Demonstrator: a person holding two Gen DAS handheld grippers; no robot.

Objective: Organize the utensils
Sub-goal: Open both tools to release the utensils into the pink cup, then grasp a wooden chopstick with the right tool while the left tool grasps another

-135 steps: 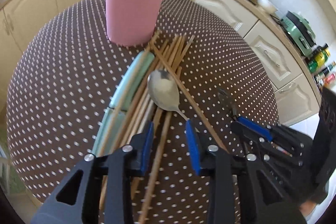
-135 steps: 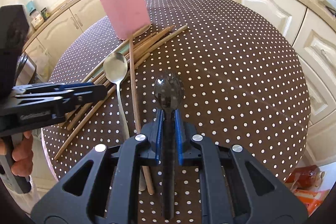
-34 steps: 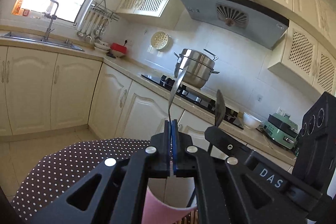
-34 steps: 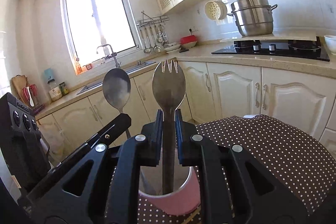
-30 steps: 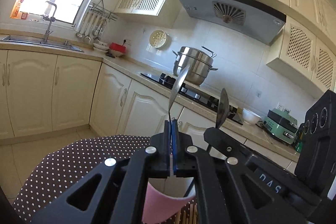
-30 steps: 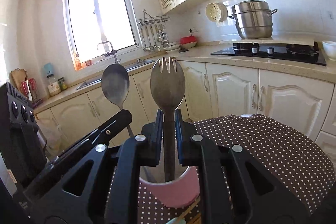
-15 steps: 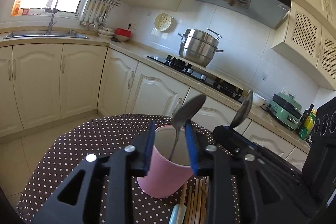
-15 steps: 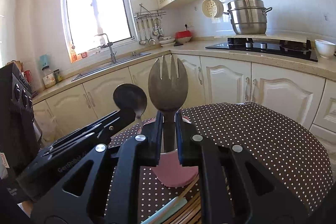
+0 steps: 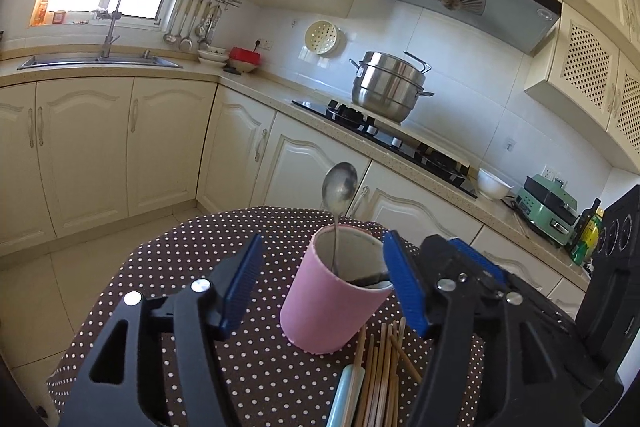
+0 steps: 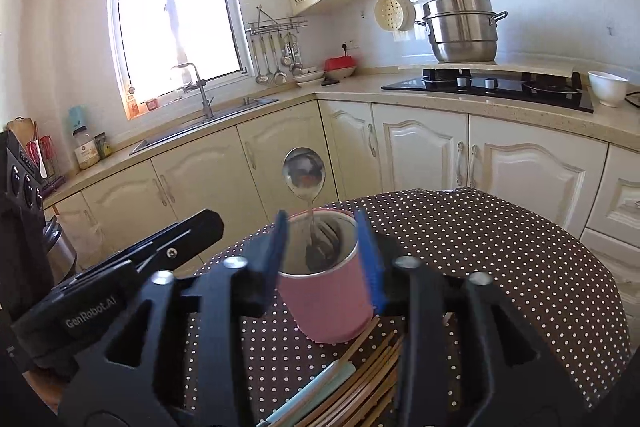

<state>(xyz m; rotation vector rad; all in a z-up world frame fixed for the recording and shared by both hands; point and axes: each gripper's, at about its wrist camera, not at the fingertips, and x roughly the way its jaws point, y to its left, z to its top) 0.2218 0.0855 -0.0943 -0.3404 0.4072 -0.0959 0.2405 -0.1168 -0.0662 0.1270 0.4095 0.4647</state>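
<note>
Since the earlier frame, both utensils have been let go into the pink cylindrical holder cup (image 9: pixel 334 293). The silver metal spoon (image 9: pixel 339 187) is now seen standing upright in it, bowl up, w/ handle leaning on the far rim. The dark metal spork (image 10: pixel 320 249) has dropped inside and only its head shows below the rim in the right wrist view.

Left tongs (image 9: pixel 322 287) are released and the jaws are opening, nothing pressed between them; the cup is merely framed in the gap at centre frame. Right tongs (image 10: pixel 322 253) are likewise released, jaws opening, w/ the cup seen between but untouched.

The cup is set on the brown white-dotted table (image 9: pixel 192 267), centre of both views. Just beside its base, at bottom centre, a bundle of wooden chopsticks (image 9: pixel 382 375) and a pale green flat-handled utensil (image 9: pixel 348 399) are left lying, still to be sorted.

For the step in hand, approx. halfway judged: both tongs should be backed off level and clear of the rim before being lowered, so the cup is not knocked. Chopsticks are best taken near mid-length, a few at a time, then tipped upright over the opening.
</note>
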